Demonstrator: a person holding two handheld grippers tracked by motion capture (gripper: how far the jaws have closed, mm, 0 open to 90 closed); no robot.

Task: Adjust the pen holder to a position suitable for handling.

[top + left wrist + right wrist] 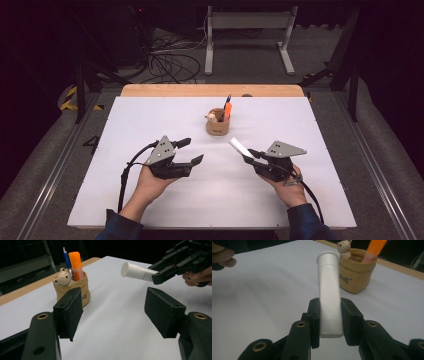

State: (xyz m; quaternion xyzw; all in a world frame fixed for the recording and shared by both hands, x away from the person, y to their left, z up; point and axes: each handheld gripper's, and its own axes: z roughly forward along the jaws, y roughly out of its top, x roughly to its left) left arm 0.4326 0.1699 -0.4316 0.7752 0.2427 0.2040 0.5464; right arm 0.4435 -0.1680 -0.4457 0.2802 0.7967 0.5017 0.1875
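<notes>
Fingers, right gripper [329, 322]: pinched on the crimped tail end of a white tube [328, 295], one black pad on each flat side; the tube is held clear of the bench.
Fingers, left gripper [117, 312]: spread, nothing between the pads, hovering low over the white bench [117, 340]; no earlier picture tells more of them.
Tube, long axis: runs straight out from the right gripper's fingers, cap end leading; in the high view it slants up and to the left, toward the middle of the bench.
Tube, where: in the air between the two grippers, cap end the part nearest the holder.
Holder: a tan fabric pen pot [218, 125] with a small bear figure [63, 278] on its rim, an orange highlighter [76, 265] and a blue pen [66, 261] standing in it; it sits farther up the bench, well apart from the cap.
Direction to holder: ahead of the cap and a little to the left as the high view shows it.
Nearer hand: the right, which already carries the tube; the left gripper lies off to the pot's other side.
Judgement: dropping the tube in would call for tipping its axis toward upright over the pot's mouth.
</notes>
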